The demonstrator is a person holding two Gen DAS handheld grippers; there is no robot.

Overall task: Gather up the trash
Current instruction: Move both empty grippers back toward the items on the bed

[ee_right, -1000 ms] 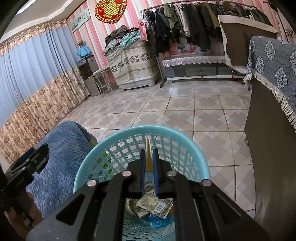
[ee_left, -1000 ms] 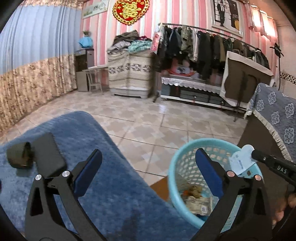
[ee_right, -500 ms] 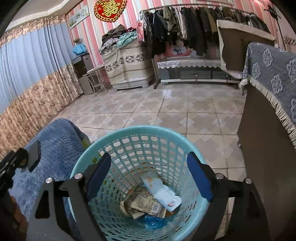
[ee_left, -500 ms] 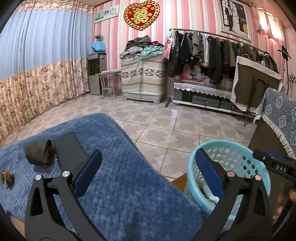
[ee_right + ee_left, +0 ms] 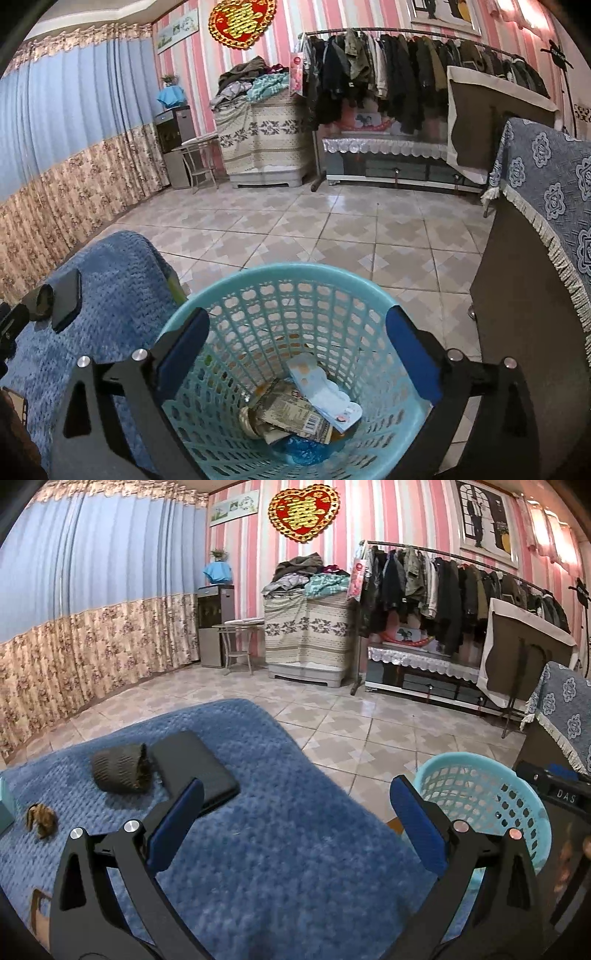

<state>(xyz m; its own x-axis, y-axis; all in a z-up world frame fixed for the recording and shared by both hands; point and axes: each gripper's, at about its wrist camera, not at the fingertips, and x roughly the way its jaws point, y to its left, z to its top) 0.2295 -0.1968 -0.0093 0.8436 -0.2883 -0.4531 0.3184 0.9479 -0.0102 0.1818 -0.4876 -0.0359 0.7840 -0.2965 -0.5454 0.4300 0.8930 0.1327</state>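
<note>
A light blue plastic basket point(image 5: 258, 288) stands on the floor beside a table covered with a blue cloth point(image 5: 295, 849). My right gripper point(image 5: 297, 354) is open and empty above the basket. A pale blue wrapper point(image 5: 325, 391) and other wrappers point(image 5: 291, 417) lie in the basket's bottom. My left gripper point(image 5: 295, 823) is open and empty over the blue cloth. A small brown crumpled scrap point(image 5: 40, 819) lies at the cloth's left. The basket also shows in the left wrist view point(image 5: 480, 786), to the right.
A dark rolled cup sleeve point(image 5: 118, 771) and a black phone point(image 5: 195, 771) lie on the cloth. A teal box edge point(image 5: 5, 805) is at the far left. A dark cabinet with a patterned blue cover point(image 5: 535, 258) stands right of the basket. Tiled floor lies beyond.
My right gripper opened and dropped the pale blue wrapper into the basket. My left gripper swung left from the basket toward the blue cloth, bringing the sleeve, phone and brown scrap into view.
</note>
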